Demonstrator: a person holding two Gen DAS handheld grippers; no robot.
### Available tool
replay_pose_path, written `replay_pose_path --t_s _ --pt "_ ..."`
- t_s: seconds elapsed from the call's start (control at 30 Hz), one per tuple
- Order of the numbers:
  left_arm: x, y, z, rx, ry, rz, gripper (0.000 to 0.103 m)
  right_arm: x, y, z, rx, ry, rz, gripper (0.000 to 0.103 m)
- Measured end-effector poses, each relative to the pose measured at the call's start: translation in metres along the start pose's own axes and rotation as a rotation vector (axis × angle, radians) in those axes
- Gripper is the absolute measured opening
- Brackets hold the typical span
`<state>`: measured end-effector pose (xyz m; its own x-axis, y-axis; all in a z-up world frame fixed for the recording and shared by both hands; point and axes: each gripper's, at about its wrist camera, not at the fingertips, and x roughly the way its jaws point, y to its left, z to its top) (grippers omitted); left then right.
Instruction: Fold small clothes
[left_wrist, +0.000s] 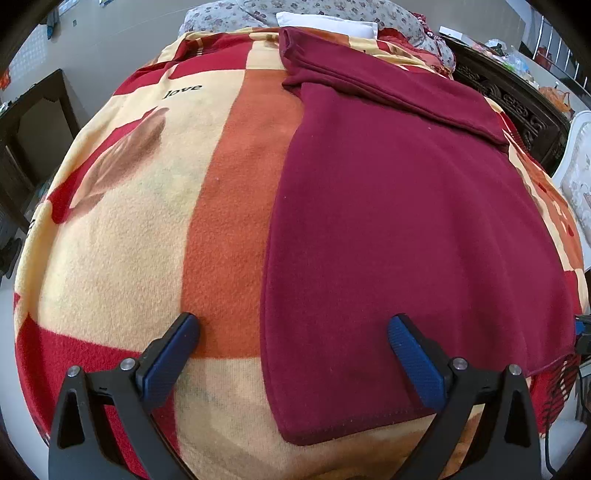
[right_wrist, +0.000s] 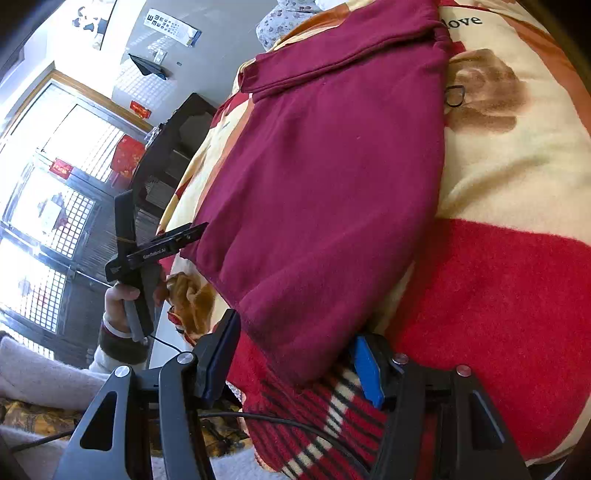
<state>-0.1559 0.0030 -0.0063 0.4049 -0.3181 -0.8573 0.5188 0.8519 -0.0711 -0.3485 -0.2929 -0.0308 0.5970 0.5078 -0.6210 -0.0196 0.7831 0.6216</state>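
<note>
Nearby, both open claws (left_wrist: 293, 334) (right_wrist: 295, 350) astride maroon garment (left_wrist: 406, 221) edges.

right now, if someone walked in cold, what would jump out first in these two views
The maroon garment dominates, spread flat on a red, orange and cream checked blanket printed with the word "love", with a folded band across its far end. The left tool is open, straddling the garment's near left edge, and the right tool gapes around a near corner. A pair of glasses lies on the blanket beside the garment.

"love" on blanket (left_wrist: 122, 229), eye chart (right_wrist: 171, 27) letters
</note>
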Motion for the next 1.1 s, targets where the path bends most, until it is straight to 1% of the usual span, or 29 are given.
replay_pose_path --t_s 0.23,0.43,0.5,0.53,0.57,0.6,0.63,0.67,0.7,0.73,0.77,0.8,0.87,0.9,0.97,1.1 --pt "-0.003 0.001 -0.005 0.009 0.004 -0.010 0.102 0.001 -0.002 0.001 0.004 0.000 0.010 0.063" --pt "-0.002 0.000 -0.006 0.009 -0.001 -0.003 0.103 0.001 -0.004 0.005 0.007 -0.001 0.020 0.063" --pt "-0.003 -0.001 -0.007 0.018 -0.004 -0.003 0.103 0.003 -0.002 0.006 -0.005 -0.002 0.016 0.063" --pt "-0.003 -0.002 -0.007 0.025 -0.004 -0.007 0.101 0.003 0.000 0.005 -0.024 0.000 0.010 0.061" --pt "-0.004 -0.003 -0.008 0.028 -0.005 -0.011 0.096 0.004 0.002 0.005 -0.043 0.002 0.004 0.059" --pt "-0.006 -0.004 -0.009 0.038 -0.006 -0.019 0.093 0.006 0.004 0.005 -0.055 0.006 0.005 0.051" --pt "-0.008 -0.005 -0.010 0.047 -0.008 -0.025 0.085 0.008 0.002 0.005 -0.051 0.009 0.013 0.045" --pt "-0.009 -0.007 -0.010 0.056 -0.010 -0.033 0.076 0.009 -0.001 0.005 -0.036 0.009 0.027 0.043" --pt "-0.010 -0.007 -0.010 0.061 -0.010 -0.043 0.071 0.010 -0.003 0.006 -0.021 0.006 0.042 0.040" --pt "-0.011 -0.008 -0.010 0.065 -0.010 -0.055 0.064 0.010 -0.005 0.007 -0.013 0.004 0.050 0.034" --pt "-0.012 -0.008 -0.010 0.068 -0.010 -0.065 0.055 0.009 -0.007 0.008 -0.003 0.000 0.062 0.031" --pt "-0.013 -0.008 -0.009 0.065 -0.011 -0.073 0.049 0.009 -0.009 0.009 0.005 -0.006 0.080 0.025" --pt "-0.015 -0.002 -0.005 0.030 -0.007 -0.099 0.007 0.007 -0.011 0.012 0.023 -0.018 0.123 0.021" --pt "-0.016 0.003 -0.001 -0.004 0.005 -0.142 0.008 0.005 -0.012 0.014 0.027 -0.024 0.138 0.019" --pt "-0.020 0.006 0.007 -0.021 0.011 -0.178 0.008 0.000 -0.010 0.020 0.020 -0.042 0.168 0.016" --pt "-0.031 0.005 0.028 -0.012 -0.029 -0.197 0.007 -0.020 0.001 0.041 -0.034 -0.110 0.195 0.015"
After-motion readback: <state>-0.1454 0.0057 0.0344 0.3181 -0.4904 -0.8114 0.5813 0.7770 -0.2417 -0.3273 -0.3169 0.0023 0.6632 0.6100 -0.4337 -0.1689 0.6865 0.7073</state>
